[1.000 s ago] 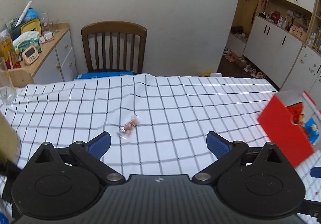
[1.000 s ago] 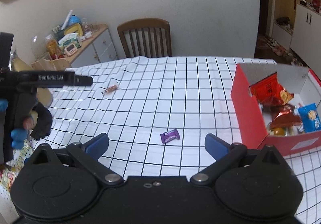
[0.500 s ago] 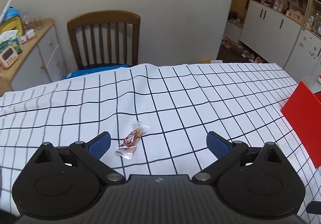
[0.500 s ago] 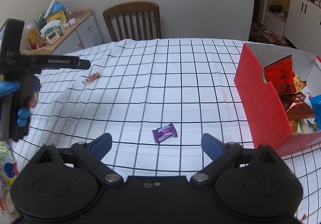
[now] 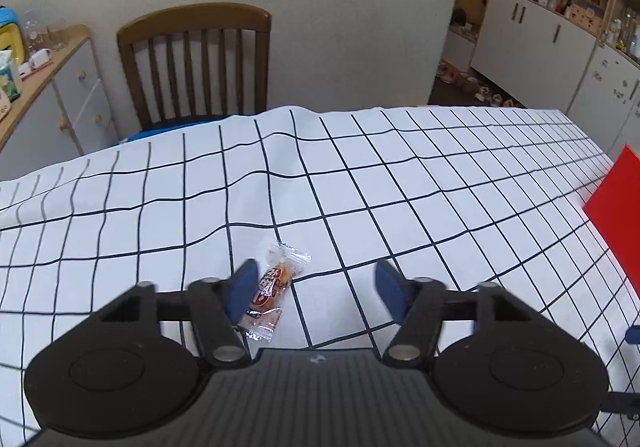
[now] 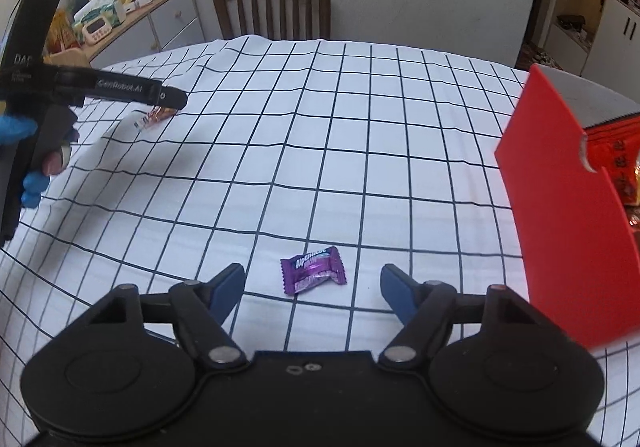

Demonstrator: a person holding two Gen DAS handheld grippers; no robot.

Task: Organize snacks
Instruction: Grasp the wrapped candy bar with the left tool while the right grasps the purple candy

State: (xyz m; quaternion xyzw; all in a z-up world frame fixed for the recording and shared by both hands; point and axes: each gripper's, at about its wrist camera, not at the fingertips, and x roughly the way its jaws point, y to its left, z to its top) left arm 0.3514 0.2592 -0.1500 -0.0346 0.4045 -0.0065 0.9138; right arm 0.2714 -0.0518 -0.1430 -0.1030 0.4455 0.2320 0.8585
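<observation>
Half-seen things at the table's edge

The red box [image 6: 560, 215] runs off the frame's right side; the orange candy's [image 5: 270, 287] print is unreadable.

Two sets of tongs: the left tongs [image 5: 314, 289] and the right tongs [image 6: 312, 287]. Two loose wrapped candies on the counter [image 6: 360, 135]: one orange candy [image 5: 272, 285], one purple candy [image 6: 313, 274]. One red snack box [image 6: 560, 203] at the counter's right edge. One wooden chair [image 6: 272, 3] at the far edge. One sideboard [image 6: 160, 21].
</observation>
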